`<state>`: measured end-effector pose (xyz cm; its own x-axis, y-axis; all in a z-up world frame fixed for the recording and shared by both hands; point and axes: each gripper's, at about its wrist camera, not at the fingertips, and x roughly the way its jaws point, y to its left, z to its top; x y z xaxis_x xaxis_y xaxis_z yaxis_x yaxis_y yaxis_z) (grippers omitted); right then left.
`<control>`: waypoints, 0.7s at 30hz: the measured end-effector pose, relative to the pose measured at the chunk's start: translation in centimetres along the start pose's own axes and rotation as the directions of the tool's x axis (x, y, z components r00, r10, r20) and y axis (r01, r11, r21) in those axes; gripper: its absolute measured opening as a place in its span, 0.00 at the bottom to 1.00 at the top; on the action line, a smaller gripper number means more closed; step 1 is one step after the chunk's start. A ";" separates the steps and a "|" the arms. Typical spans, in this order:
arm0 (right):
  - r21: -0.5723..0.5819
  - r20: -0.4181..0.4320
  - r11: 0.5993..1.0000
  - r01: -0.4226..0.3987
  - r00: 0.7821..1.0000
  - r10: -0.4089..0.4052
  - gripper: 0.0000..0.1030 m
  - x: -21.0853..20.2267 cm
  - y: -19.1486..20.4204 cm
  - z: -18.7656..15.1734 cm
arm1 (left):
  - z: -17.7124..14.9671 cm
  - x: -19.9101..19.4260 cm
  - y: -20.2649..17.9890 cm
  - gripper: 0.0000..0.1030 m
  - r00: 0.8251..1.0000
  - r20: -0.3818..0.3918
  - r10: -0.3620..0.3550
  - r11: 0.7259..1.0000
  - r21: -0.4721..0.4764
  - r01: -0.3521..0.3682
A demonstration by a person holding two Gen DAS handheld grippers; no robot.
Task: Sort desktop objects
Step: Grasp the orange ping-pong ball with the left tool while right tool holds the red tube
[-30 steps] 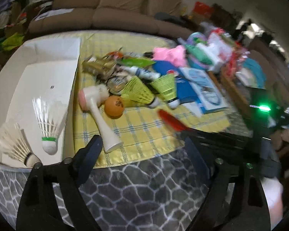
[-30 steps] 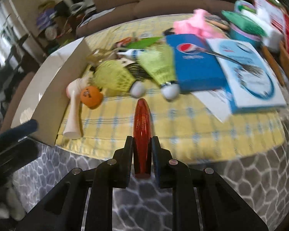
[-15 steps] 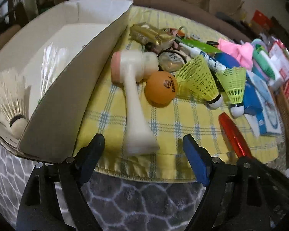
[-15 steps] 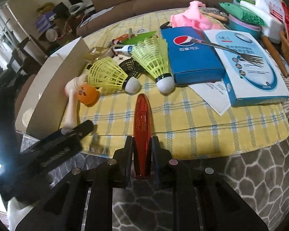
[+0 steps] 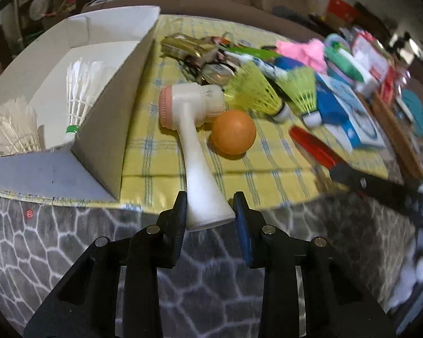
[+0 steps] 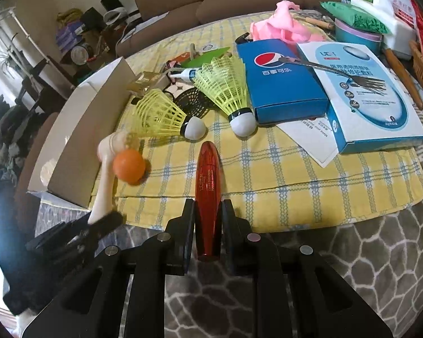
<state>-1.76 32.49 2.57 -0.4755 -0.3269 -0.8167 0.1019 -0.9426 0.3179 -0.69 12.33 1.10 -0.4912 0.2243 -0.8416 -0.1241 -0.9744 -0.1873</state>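
At the bottom centre of the left wrist view, the left gripper [image 5: 210, 207] has its jaws on either side of the flared base of the white facial cleansing brush [image 5: 196, 140]; they look close against it, though whether they are squeezing it I cannot tell. The brush lies on the yellow checked cloth [image 5: 268, 174], its pink-rimmed head pointing up the frame and an orange ping-pong ball [image 5: 233, 132] just beside its handle on the right. At the bottom centre of the right wrist view, the right gripper [image 6: 208, 222] is clenched on a red mascara tube [image 6: 208, 194], which points up the frame toward two yellow plastic shuttlecocks [image 6: 225, 84]. The white cardboard box [image 5: 104, 42] at the upper left of the left view holds two white feather shuttlecocks [image 5: 79, 84]. The step in hand seems to be securing the brush. The next move calls for a firm grip low on its base and a lift clear of the ball without rolling it, then carrying each item to its own group.
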 end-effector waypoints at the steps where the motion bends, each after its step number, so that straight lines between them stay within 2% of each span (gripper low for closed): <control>1: -0.005 -0.003 1.000 0.006 1.000 -0.006 0.18 0.1 0.1 0.0 | 0.0 0.0 -0.2 0.29 1.000 -0.003 0.001 1.000 0.007 -0.001; 7: -0.008 -0.029 0.999 0.031 0.999 -0.032 0.18 1.0 0.0 -0.3 | 0.7 0.3 -0.8 0.33 1.000 -0.012 0.001 0.999 0.041 -0.001; 10: -0.001 -0.033 0.999 0.037 0.999 -0.037 0.18 1.2 -0.4 -0.3 | 1.4 0.6 -1.2 0.37 0.998 0.001 0.059 0.996 0.068 -0.059; 12: 0.000 -0.034 0.999 0.043 0.999 -0.043 0.18 1.2 -0.5 -0.2 | 1.3 0.0 -1.1 0.61 0.996 0.033 0.079 0.995 0.063 -0.081; 13: -0.002 -0.036 0.999 0.043 0.998 -0.043 0.18 1.2 -0.5 -0.2 | 1.1 -0.7 -1.0 0.69 0.995 0.064 0.076 0.995 0.056 -0.079; 14: -0.003 -0.039 0.999 0.043 0.998 -0.043 0.18 1.3 -0.5 -0.1 | 0.8 -1.1 -1.0 0.80 0.994 0.083 0.076 0.995 0.056 -0.081; 15: -0.006 -0.040 0.999 0.043 0.998 -0.043 0.18 1.3 -0.4 -0.1 | 0.6 -1.7 -1.1 0.85 0.991 0.109 0.078 0.994 0.064 -0.086; 17: -0.016 -0.039 0.999 0.051 0.998 -0.051 0.20 1.5 -0.3 0.0 | 0.2 -2.6 -1.9 0.85 0.980 0.168 0.105 0.987 0.106 -0.124; 20: -0.011 -0.038 0.998 0.054 0.998 -0.054 0.21 1.7 -0.3 0.2 | 0.4 -3.3 -4.0 0.85 0.958 0.264 0.116 0.960 0.217 -0.177; 21: -0.011 -0.039 0.999 0.053 0.998 -0.053 0.21 1.8 -0.2 0.2 | 0.6 -3.1 -4.6 0.85 0.957 0.269 0.110 0.952 0.249 -0.179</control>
<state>-2.84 32.16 1.17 -0.4462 -0.2785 -0.8505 0.0862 -0.9593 0.2689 0.92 16.10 4.89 -0.7157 0.1110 -0.6896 -0.2450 -0.9644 0.0990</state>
